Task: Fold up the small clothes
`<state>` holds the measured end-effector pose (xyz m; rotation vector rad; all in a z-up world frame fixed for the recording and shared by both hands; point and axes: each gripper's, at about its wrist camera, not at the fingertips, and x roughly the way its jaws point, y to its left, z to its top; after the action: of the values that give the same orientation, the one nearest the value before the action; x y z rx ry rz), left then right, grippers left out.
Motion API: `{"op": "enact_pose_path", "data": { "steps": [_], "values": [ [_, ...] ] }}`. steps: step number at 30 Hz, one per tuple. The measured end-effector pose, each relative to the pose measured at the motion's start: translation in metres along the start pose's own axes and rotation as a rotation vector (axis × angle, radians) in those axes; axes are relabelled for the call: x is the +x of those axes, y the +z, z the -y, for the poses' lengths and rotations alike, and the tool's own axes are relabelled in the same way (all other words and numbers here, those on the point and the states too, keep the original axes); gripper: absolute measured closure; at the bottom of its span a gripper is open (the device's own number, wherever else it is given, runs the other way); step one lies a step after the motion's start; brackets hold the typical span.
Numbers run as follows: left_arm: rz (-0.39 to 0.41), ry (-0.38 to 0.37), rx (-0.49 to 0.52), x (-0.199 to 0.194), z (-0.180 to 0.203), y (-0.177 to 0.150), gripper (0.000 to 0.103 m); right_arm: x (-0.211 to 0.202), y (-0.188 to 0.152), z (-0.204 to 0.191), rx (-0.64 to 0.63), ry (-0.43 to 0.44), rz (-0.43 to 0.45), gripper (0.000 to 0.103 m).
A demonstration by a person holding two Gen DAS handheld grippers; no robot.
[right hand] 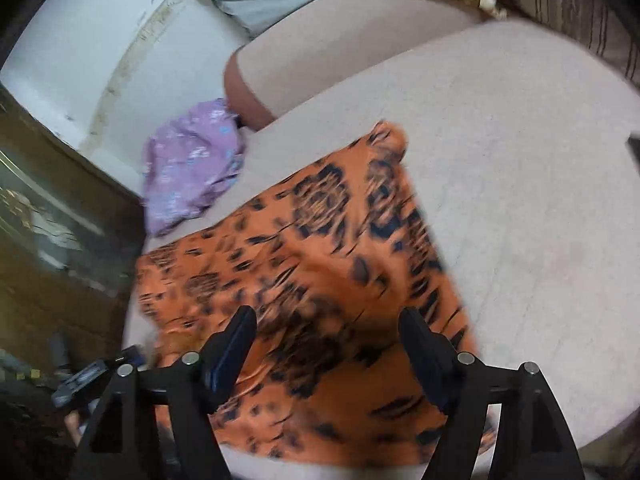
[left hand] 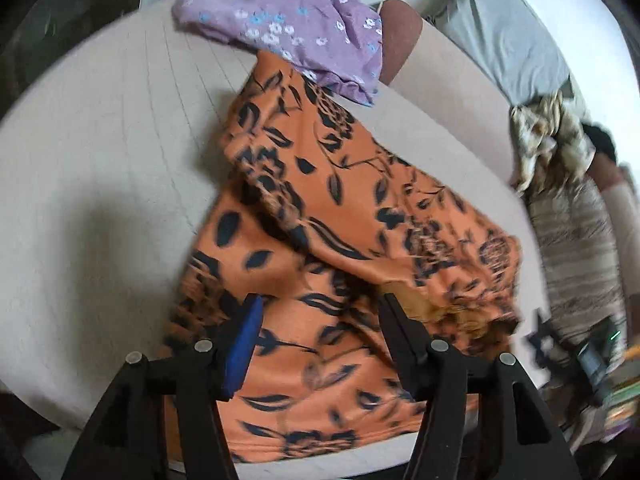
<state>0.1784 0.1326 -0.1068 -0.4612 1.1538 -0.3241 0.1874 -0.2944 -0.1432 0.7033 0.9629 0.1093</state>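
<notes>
Orange floral garment (left hand: 320, 216) lies on the pale cushioned surface (left hand: 100, 152), partly folded: in the left wrist view an upper layer is doubled over the lower one, with a rumpled, bunched edge toward the near right; in the right wrist view it (right hand: 312, 248) reads as a rough rectangle with its far corner pointing away from you. Both views are motion-blurred, so the exact hem lines are hard to read. Your left gripper (left hand: 320, 320) is spread, fingers either side of the near cloth, nothing pinched. Your right gripper (right hand: 326, 332) is likewise spread above the near part of the garment, gripping nothing. My read: you are between grasps, about to pick edges for the next fold. To do it well, slow down first so you can see the hems; take the two near corners rather than mid-panel cloth, pinching every layer at each point so the doubled layer does not slide. Flatten the bunched near-right edge before folding, or the crease will set crooked. Carry both grippers together toward the far edge, keeping the cloth taut between them. Mind the purple flowered garment (left hand: 280, 20) at the far left: it overlaps or touches the orange one's far end, so avoid dragging it along.
</notes>
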Motion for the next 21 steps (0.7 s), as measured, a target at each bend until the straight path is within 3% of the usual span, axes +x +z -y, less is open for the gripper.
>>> {"op": "enact_pose_path", "data": {
  "steps": [2,6,10,15,16,17,21],
  "values": [
    [-0.007,-0.012,-0.051,0.007,-0.003,0.004,0.041,0.01,-0.005,0.002,0.058,0.098,-0.043,0.026],
    [-0.03,0.004,-0.133,0.033,-0.01,0.027,0.041,0.051,-0.001,0.011,0.199,0.159,-0.162,0.027],
    [-0.013,0.02,-0.18,0.043,-0.02,0.046,0.042,0.07,0.017,0.025,0.249,0.092,-0.127,0.035],
    [-0.02,-0.005,-0.2,0.054,-0.028,0.039,0.095,0.081,0.018,0.034,0.246,0.036,-0.117,0.066],
    [-0.006,0.003,-0.188,0.052,-0.026,0.038,0.096,0.081,0.019,0.034,0.233,0.025,-0.112,0.071],
    [0.008,0.004,-0.172,0.049,-0.022,0.038,0.098,0.08,0.021,0.03,0.212,0.015,-0.097,0.084],
    [0.043,0.005,-0.087,0.018,-0.002,0.041,0.1,0.059,0.035,0.021,0.152,-0.01,-0.04,0.092]
  ]
}}
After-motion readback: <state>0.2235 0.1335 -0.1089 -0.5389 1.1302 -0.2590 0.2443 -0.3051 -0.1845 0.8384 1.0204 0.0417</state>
